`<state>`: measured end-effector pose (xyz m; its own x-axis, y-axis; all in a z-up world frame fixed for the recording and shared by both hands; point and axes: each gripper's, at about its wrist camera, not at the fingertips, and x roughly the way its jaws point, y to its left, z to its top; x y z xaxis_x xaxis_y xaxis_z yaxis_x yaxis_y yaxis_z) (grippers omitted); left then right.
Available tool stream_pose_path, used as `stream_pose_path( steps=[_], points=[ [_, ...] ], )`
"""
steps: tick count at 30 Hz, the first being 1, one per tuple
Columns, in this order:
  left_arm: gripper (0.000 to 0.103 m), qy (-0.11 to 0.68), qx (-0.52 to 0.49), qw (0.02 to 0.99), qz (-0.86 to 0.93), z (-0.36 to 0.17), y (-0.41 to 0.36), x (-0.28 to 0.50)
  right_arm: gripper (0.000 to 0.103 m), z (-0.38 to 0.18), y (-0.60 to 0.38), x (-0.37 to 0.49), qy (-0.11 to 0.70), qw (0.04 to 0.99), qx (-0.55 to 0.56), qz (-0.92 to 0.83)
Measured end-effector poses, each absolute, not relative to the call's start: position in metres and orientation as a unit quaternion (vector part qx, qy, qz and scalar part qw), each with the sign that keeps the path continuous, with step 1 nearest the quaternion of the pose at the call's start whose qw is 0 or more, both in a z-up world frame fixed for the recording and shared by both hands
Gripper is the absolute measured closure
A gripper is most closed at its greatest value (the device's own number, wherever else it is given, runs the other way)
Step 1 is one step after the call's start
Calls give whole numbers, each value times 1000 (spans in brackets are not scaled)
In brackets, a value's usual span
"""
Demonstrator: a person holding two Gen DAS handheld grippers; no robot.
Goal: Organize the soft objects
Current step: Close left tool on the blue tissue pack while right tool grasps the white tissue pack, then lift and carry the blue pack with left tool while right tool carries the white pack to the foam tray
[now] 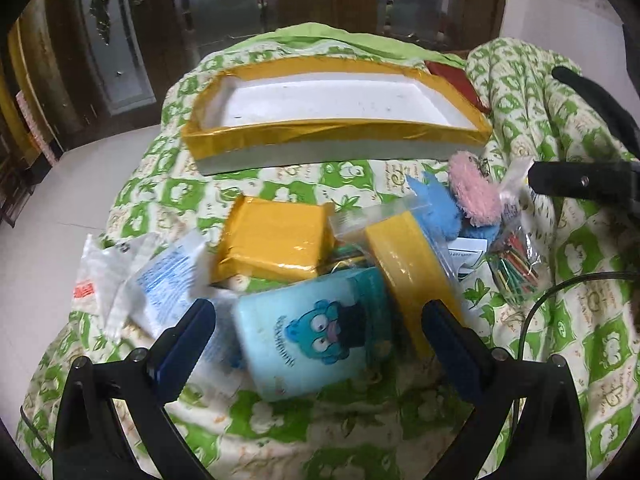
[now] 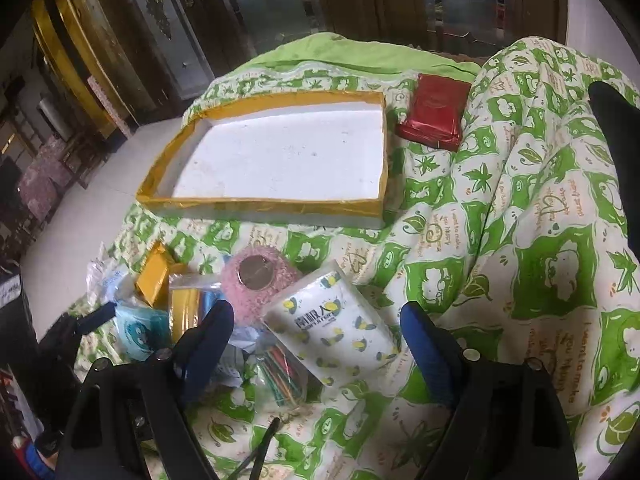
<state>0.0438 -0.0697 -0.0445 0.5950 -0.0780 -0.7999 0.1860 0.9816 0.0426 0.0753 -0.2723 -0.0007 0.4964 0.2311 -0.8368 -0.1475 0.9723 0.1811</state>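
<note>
A pile of soft things lies on a green-patterned quilt. In the left wrist view my left gripper (image 1: 320,320) is open around a light blue pouch with a cartoon bear (image 1: 316,340). Two yellow packets (image 1: 276,240) (image 1: 412,276), a blue plush (image 1: 440,208), a pink fluffy pouch (image 1: 476,192) and white plastic bags (image 1: 132,280) lie around it. In the right wrist view my right gripper (image 2: 316,328) is open over a white tissue pack with lemon print (image 2: 336,328); the pink fluffy pouch (image 2: 256,280) lies just beyond. A gold-rimmed white tray (image 1: 332,100) (image 2: 280,152) stands empty behind the pile.
A red packet (image 2: 434,116) lies right of the tray. A clear bag of coloured sticks (image 1: 516,264) (image 2: 280,376) lies by the pile. The quilt (image 2: 540,220) humps up high on the right. Bare floor (image 1: 72,200) and dark wooden doors are at the left and back.
</note>
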Motion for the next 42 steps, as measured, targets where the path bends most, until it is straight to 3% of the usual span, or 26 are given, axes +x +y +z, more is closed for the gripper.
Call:
stream_pose_path(
  steps=[6, 10, 12, 14, 16, 22, 42],
  points=[
    [1, 450, 51, 888, -77, -46, -71, 50, 15, -18, -263, 81, 515, 852, -8, 98],
    [17, 456, 47, 885, -86, -48, -71, 49, 15, -28, -262, 90, 520, 848, -8, 99],
    [19, 457, 43, 884, -88, -48, -72, 50, 19, -32, -261, 97, 523, 846, -6, 102],
    [25, 455, 40, 885, -87, -48, -72, 49, 34, -34, -261, 101, 528, 842, -2, 107],
    [29, 456, 35, 885, -89, -49, -70, 49, 41, -35, -262, 102, 529, 842, 1, 107],
    [43, 455, 27, 885, -95, -48, -67, 43, 44, -33, -261, 99, 520, 847, 6, 109],
    [44, 426, -19, 898, -112, -30, -55, 28, 45, -18, -269, 87, 479, 871, 33, 110]
  ],
)
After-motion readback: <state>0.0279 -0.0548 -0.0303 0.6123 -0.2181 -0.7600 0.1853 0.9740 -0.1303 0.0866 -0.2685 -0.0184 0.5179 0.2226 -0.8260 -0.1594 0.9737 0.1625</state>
